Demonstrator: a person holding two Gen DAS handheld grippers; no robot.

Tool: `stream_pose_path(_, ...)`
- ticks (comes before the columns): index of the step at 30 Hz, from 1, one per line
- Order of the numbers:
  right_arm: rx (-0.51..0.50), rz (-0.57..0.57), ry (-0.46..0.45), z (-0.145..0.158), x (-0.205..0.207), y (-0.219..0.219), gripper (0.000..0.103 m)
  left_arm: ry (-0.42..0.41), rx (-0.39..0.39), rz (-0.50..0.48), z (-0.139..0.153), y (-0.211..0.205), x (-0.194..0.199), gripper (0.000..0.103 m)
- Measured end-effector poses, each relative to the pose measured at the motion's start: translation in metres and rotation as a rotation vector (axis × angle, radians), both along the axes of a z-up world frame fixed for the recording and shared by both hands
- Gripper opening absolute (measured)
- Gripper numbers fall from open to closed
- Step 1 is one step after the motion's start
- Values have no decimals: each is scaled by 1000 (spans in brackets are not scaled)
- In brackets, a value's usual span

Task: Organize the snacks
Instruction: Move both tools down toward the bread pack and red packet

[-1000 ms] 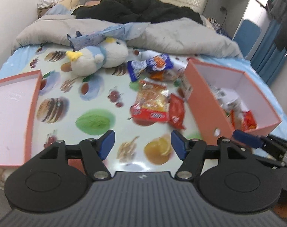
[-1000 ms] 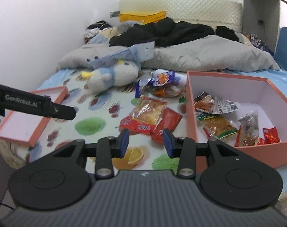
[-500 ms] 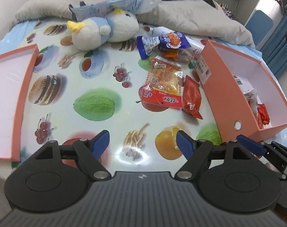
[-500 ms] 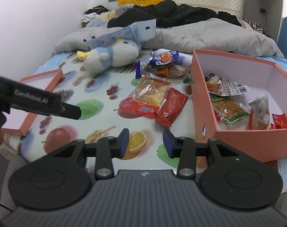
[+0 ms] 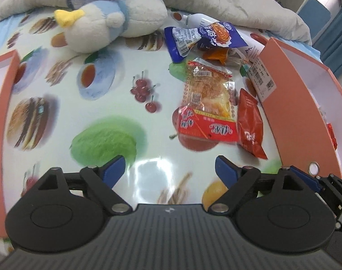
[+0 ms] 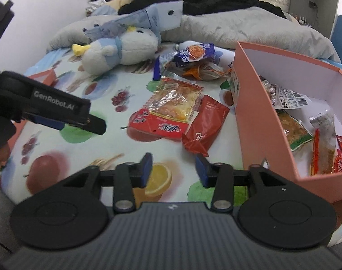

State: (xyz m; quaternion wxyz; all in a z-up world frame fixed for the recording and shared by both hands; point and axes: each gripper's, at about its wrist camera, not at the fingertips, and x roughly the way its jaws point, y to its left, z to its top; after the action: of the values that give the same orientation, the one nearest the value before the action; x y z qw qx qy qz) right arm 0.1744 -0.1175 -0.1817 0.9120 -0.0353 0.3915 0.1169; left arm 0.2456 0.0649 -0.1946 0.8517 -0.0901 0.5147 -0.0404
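Hovering with fingers apart and empty, right gripper [image 6: 173, 167] sits nearest the red pouch [image 6: 204, 124], just ahead, long axis leaning right toward the box [image 6: 245, 112]; left gripper [image 5: 169, 165] wide, empty.

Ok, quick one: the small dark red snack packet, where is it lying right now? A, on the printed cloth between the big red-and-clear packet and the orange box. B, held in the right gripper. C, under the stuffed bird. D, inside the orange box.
A: the small dark red packet lies on the printed cloth, with the big red-and-clear packet on one side and the orange box wall on the other.
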Motion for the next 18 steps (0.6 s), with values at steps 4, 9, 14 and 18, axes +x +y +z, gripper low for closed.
stream_pose_path(4,-15,-27,18,-10,20,6,57,9,-16,-24,-11,-5,33,92)
stream_pose_path(9,-11,-106,37,-18,44,6,57,7,-37,-71,-22,-18,71,93)
stream_pose_path(14,-61,-166,16,-25,64,7,57,20,-23,-106,-36,-34,106,95)
stream_pose_path(18,-66,-199,47,-35,80,5,57,16,-10,-127,-44,-46,129,96)
